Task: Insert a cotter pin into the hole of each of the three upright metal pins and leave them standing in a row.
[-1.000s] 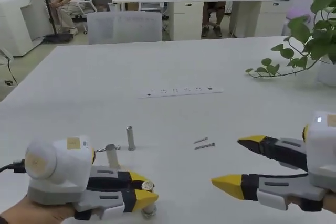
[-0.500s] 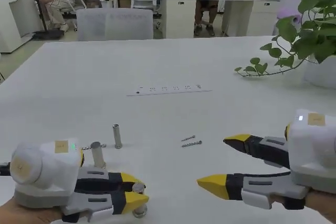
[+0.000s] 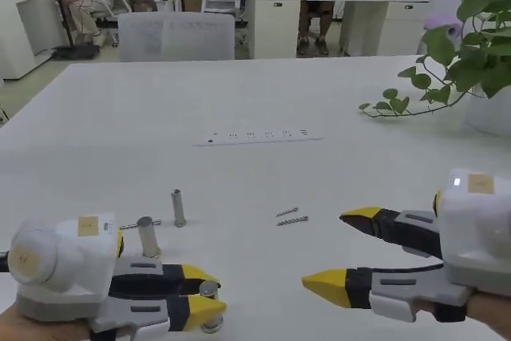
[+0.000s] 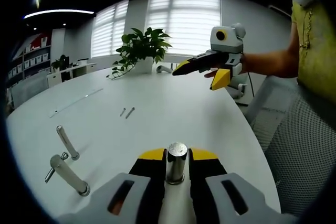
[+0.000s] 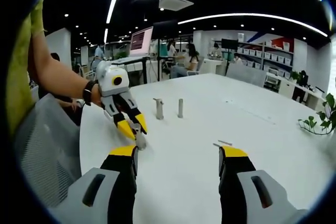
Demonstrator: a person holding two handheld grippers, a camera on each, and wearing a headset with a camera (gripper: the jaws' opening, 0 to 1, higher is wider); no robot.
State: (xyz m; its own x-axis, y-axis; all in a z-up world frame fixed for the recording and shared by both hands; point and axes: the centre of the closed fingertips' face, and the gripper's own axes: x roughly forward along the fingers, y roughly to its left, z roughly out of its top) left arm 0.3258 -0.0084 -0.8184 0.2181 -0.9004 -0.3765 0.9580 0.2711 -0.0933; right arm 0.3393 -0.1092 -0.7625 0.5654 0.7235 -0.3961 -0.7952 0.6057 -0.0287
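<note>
Where the left tongs [image 4: 177, 153] close on the near pin [image 4: 177, 162], the grip falls on the shank just under the head, and the foot apparently rests on the bench [image 3: 239, 93]. The right tongs [image 3: 339, 249] stand wide open and empty above the bench, near the two loose cotters [image 3: 291, 216]. The middle pin [image 3: 148, 237] and far pin [image 3: 178, 208] stand upright just beyond the left tongs. A thin piece [image 3: 132, 224] at the middle pin's top appears to be a cotter already seated.

Handling, as judged: the pins are solid metal, stiff, heavy for their size and smooth, so they will slip in a loose grip and topple easily on their narrow feet. Hold them on the shank, clear of the cross-hole, which is too small to make out here. The cotters are light, thin and springy and lie flat, so they are awkward to lift. Take one by its head end so that the legs lead.

Lettering: none legible; the marks on the socket strip [image 3: 257, 135] are too small to read.
</note>
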